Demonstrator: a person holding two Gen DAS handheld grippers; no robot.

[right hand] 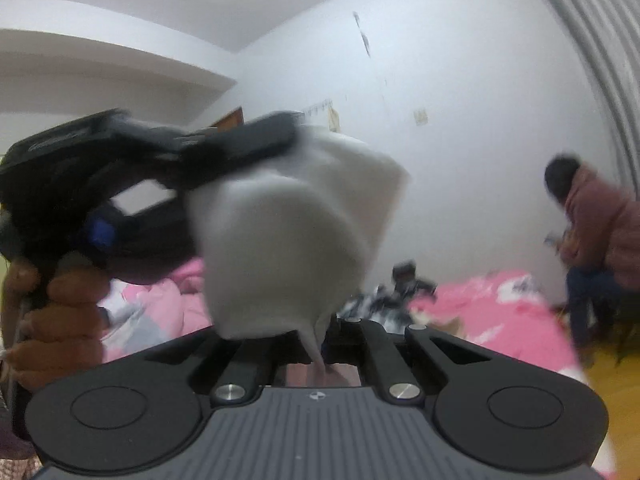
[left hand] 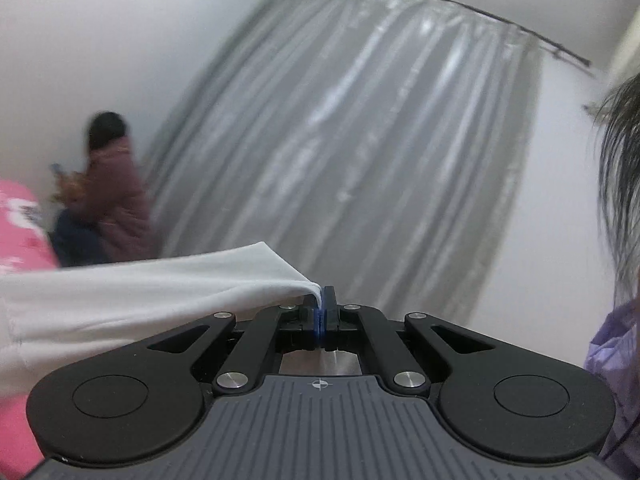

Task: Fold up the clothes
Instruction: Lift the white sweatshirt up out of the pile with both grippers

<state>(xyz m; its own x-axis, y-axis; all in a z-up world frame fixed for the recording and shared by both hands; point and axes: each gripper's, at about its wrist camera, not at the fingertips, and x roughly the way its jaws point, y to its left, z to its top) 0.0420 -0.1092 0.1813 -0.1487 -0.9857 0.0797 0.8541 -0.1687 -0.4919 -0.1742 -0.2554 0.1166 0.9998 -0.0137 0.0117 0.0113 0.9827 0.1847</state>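
Observation:
A white garment (left hand: 120, 300) is held up in the air between both grippers. My left gripper (left hand: 322, 300) is shut on one corner of it, and the cloth stretches away to the left. In the right wrist view the garment (right hand: 280, 240) hangs in a bulging fold in front of the camera. My right gripper (right hand: 320, 344) is shut on a thin pinch of it. The left gripper also shows in the right wrist view (right hand: 296, 132), held by a hand (right hand: 56, 312), its tip at the cloth's upper edge.
A bed with pink bedding (right hand: 500, 312) and a pile of dark clothes (right hand: 400, 292) lies below. A person in a maroon jacket (left hand: 120, 200) sits by the grey curtain (left hand: 360, 140). White walls surround. Yellow floor (right hand: 616, 392) shows at right.

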